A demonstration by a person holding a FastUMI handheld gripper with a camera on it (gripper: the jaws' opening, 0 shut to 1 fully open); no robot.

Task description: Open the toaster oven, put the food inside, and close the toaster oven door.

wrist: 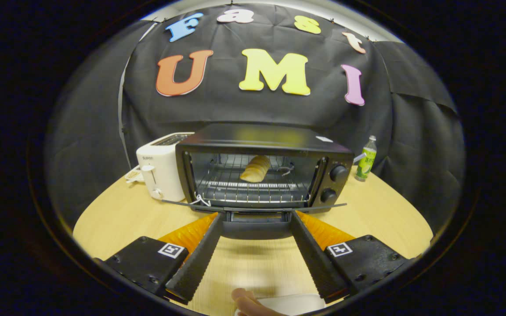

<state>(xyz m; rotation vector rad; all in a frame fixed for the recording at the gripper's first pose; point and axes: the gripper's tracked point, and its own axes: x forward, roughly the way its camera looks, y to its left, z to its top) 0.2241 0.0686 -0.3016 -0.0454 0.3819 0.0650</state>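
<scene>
The black toaster oven (262,145) stands on the round wooden table with its door (253,207) folded down flat toward me. A bread roll (256,168) lies on the wire rack (244,191) inside. My gripper (256,217) is open, its fingers spread wide. The door's handle (256,228) sits between the fingertips, which flank its two ends; I cannot tell whether they touch it. Under the fingers, close to me, a pinkish sausage-like item (246,302) rests on a white plate (292,303), both mostly cut off.
A white slot toaster (160,169) stands just left of the oven. A green bottle (366,163) is at the oven's right rear. Bare tabletop (117,215) lies on both sides of the open door.
</scene>
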